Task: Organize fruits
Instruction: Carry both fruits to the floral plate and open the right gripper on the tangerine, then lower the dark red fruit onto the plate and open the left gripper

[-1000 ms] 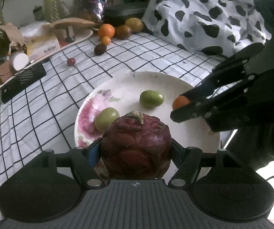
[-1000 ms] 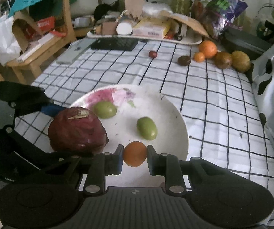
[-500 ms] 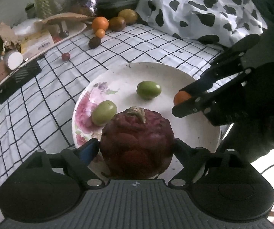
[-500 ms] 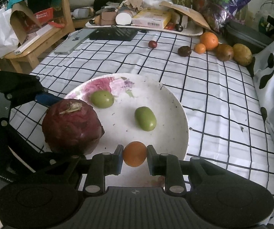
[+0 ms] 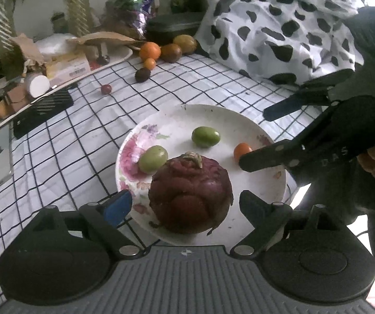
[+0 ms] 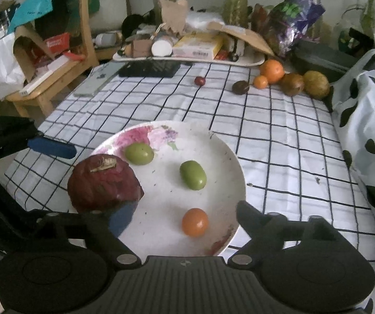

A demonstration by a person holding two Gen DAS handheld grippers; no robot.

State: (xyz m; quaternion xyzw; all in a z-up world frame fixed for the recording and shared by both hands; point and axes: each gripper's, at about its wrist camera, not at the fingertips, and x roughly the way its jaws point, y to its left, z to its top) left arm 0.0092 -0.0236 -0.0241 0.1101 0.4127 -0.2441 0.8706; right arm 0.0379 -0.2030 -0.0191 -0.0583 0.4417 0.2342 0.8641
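Both my tools hang spread wide over the floral plate (image 6: 236, 162), gripping nothing.

My left tool (image 5: 181, 204) has its fingers splayed to either side of the big dark-red fruit (image 5: 190, 195), which sits on the near edge of the plate; I see a gap on both sides, so nothing is clamped. My right tool (image 6: 179, 216) is just as wide apart, and the small orange fruit (image 6: 195, 222) lies loose on the plate between its fingers, touching neither. Two green fruits (image 6: 192, 174) (image 6: 138, 153) rest further in on the plate. Well apart, at the far end of the checked table (image 6: 279, 141), a large orange (image 6: 272, 71), a small orange one (image 6: 260, 81) and several brown and yellowish fruits (image 6: 316, 84) sit in a cluster.
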